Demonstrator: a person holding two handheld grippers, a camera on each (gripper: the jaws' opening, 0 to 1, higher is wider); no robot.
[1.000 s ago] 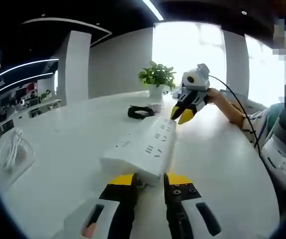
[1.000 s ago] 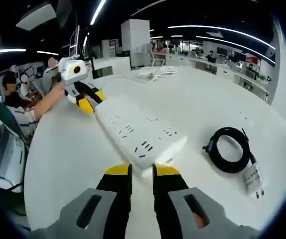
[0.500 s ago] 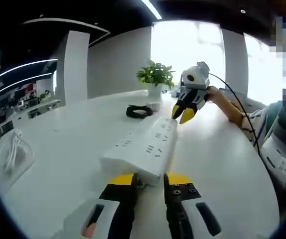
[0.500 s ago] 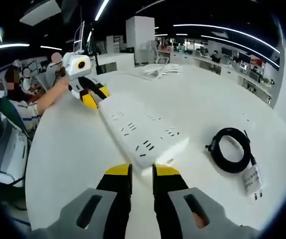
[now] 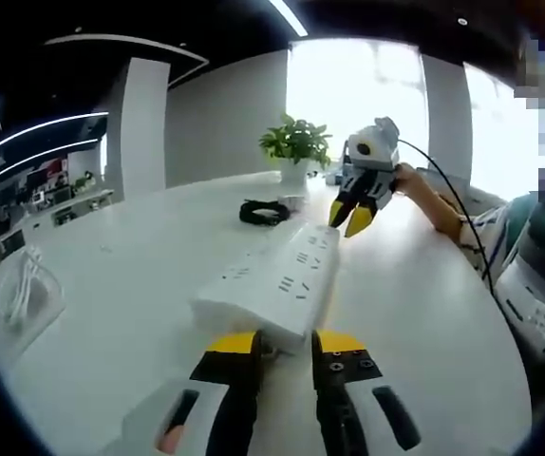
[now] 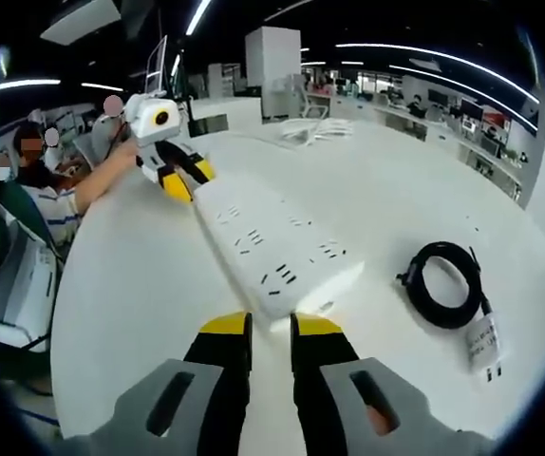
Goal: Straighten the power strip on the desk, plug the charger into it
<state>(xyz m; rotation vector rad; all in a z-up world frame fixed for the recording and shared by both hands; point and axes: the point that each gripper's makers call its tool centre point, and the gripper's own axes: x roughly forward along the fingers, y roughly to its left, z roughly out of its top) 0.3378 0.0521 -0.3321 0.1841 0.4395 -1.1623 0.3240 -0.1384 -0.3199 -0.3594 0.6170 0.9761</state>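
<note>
The left gripper holds its yellow-tipped jaws a narrow gap apart at one short end of the long white plastic power strip; whether they pinch it cannot be told. The right gripper stands likewise at the strip's opposite end, jaws slightly apart, its grip also unclear. The strip lies flat, sockets up, toward the middle of the white round desk. Beside it, nearer the desk's edge, rests the coiled black charger cable with a white plug. A green potted plant stands at the far edge
</note>
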